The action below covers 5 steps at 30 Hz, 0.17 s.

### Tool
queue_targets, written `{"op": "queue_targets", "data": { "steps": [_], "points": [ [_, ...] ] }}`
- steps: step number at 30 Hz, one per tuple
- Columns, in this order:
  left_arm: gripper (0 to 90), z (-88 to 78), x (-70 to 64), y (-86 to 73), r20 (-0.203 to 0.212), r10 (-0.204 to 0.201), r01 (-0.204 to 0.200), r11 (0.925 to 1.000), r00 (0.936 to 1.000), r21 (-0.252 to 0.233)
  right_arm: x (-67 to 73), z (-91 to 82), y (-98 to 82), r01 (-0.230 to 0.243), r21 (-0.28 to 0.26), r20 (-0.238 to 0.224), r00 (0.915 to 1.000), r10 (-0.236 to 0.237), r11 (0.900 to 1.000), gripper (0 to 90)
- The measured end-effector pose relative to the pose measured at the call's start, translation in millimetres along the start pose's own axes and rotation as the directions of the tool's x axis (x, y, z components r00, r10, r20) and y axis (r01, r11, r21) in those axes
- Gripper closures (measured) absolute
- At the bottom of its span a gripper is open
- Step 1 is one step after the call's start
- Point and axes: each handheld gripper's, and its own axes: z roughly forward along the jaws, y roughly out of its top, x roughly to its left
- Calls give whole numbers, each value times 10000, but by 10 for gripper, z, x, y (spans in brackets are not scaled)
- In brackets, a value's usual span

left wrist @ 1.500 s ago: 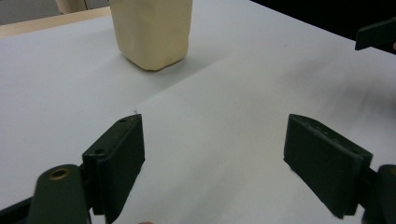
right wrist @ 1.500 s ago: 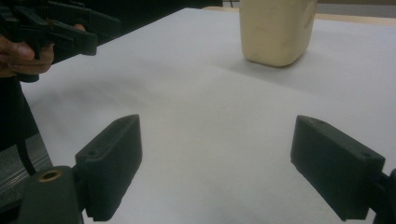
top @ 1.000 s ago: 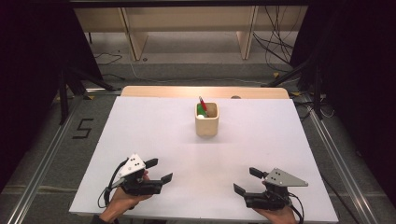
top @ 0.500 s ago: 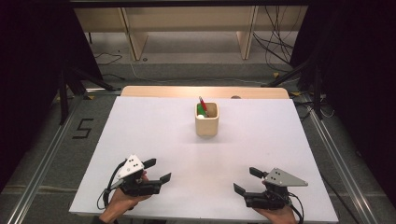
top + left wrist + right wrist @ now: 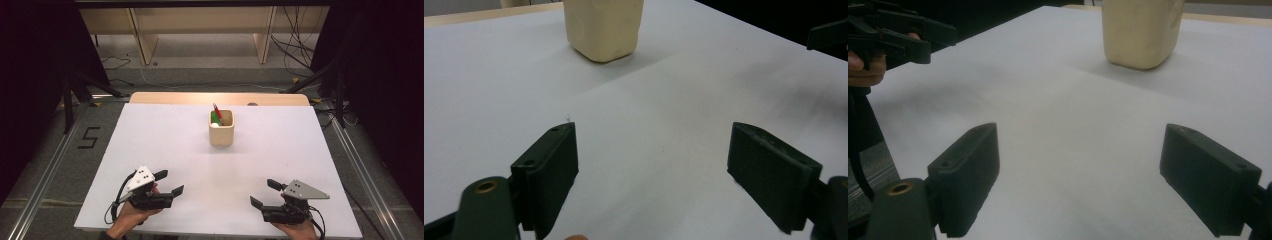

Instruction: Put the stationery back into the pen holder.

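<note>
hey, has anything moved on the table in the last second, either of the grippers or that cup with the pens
Nothing has visibly changed. The left gripper and the right gripper sit at the near edge of the white table, both open and empty as before. The beige cup stands in the same place toward the far side, with the red pen and the green one still in it.

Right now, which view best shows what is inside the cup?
The high view: it looks down into the cup, where a red pen and something green stand. Both gripper views show its outer wall, with the rim cut off.
</note>
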Motion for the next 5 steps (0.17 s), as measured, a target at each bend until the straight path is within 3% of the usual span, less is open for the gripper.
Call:
{"op": "queue_targets", "data": {
  "steps": [5],
  "points": [
    [198, -4, 2, 3, -15, -36, 36, 10000, 10000, -34, 1, 4, 0, 37, 6, 6, 10000, -37, 10000, 168]
  ]
}}
